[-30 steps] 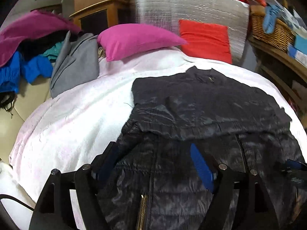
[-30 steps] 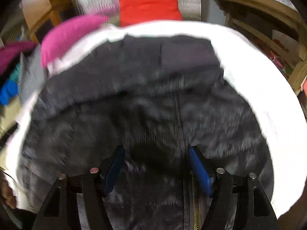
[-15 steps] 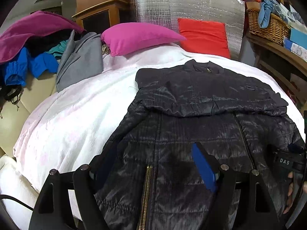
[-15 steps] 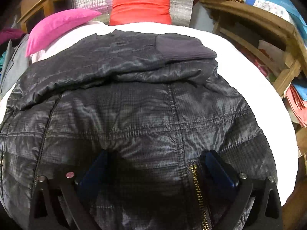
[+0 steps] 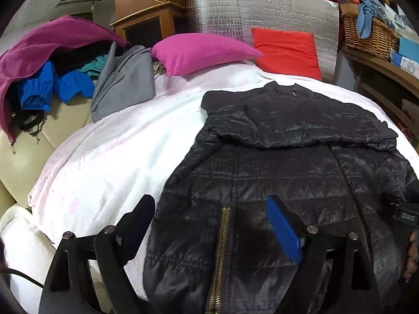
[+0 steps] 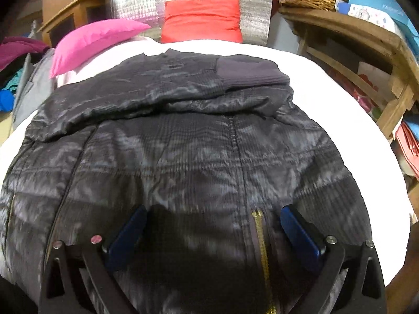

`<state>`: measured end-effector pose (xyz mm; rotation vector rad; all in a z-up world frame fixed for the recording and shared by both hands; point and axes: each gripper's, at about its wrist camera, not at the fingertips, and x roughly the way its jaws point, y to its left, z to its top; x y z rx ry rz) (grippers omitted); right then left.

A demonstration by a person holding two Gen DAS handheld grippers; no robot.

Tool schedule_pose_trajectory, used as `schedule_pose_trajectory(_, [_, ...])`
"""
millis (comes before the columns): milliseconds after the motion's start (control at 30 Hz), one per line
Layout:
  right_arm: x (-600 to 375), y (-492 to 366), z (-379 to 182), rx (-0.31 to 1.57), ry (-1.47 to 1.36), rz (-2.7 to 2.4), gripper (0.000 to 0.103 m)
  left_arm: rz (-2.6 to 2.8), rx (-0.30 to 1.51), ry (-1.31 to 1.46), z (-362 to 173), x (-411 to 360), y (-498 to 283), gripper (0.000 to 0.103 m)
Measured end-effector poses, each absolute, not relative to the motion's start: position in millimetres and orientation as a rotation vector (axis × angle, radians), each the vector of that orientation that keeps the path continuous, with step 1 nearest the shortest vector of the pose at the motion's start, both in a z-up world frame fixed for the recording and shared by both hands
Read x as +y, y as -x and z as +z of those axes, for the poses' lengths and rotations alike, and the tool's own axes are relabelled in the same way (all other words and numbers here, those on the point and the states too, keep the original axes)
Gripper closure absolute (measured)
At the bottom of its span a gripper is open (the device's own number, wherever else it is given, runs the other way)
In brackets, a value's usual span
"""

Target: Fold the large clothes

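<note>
- The black jacket (image 5: 301, 172) lay flat on the white bed (image 5: 110, 162), sleeves folded across its chest.
- Left gripper (image 5: 209, 225) jaws were opening over the jacket's hem, pressing nothing.
- Right gripper (image 6: 212, 233) jaws stood wide over the jacket, empty.

We see a bed with a white blanket (image 5: 110, 162). A pink pillow (image 5: 201, 51) and a red pillow (image 5: 286, 49) lie at its far end, in front of a shiny silver panel (image 5: 264, 10). A wooden cabinet (image 5: 146, 23) stands behind. On one side we see a pile of clothes (image 5: 52, 62). On the other, a wooden shelf (image 6: 361, 39) holds a wicker basket (image 5: 369, 35).
</note>
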<state>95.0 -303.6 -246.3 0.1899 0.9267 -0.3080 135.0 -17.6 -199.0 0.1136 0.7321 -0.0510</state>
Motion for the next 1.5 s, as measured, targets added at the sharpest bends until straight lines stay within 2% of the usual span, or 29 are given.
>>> schedule_pose_trajectory(300, [-301,-12,-205,0.746,-0.140,-0.278,0.000,-0.020,0.766,-0.053,-206,3,-122,0.015])
schedule_pose_trajectory(600, [-331,21,-183,0.696,-0.145,-0.308,0.000,0.018,0.792,-0.056,-214,12,-105,0.015])
schedule_pose_trajectory(1100, [-333,59,-199,0.778,-0.136,-0.282,0.000,0.026,0.832,-0.078,-222,18,-90,0.015])
schedule_pose_trajectory(1500, [-343,52,-240,0.954,-0.302,-0.256,0.000,-0.029,1.018,0.267,-257,65,-99,0.015])
